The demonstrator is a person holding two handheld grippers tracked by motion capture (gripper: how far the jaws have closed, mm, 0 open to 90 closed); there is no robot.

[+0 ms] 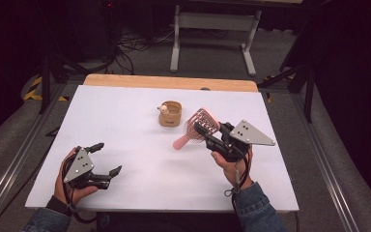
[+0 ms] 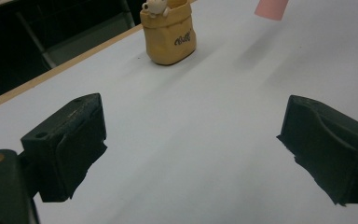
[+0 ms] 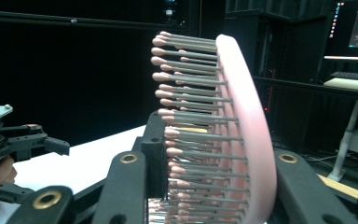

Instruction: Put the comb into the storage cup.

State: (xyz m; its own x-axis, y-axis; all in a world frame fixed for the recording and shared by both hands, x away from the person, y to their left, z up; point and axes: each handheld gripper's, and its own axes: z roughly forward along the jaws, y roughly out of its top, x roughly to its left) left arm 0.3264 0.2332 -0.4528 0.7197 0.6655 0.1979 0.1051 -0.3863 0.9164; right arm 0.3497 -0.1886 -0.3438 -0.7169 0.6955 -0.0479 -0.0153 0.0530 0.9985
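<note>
Two grippers are at work over the white counter (image 1: 140, 159), and we hold one in each hand. Our right gripper (image 1: 204, 131) has its fingers clamped on the pink hairbrush (image 1: 196, 126), lifting it clear of the counter at the right of centre. In the right gripper view the hairbrush (image 3: 242, 135) stands on edge between the fingers, one pad pressing the bristle side and the other the smooth pink back, with the rows of round-tipped bristles pointing to that view's left. In the high view its handle slopes down toward the counter.

Our left gripper (image 1: 107, 158) sits low at the near left corner, well apart from the brush. Its fingers (image 2: 67, 144) are spread wide, and between them we see nothing but bare counter.

Toward the far side of the counter stands a small tan cup (image 1: 170, 114) with a little pale figure at its rim, just beside the raised brush head. The left gripper view shows that cup (image 2: 168, 35) ahead, with dark lettering on its side.
</note>
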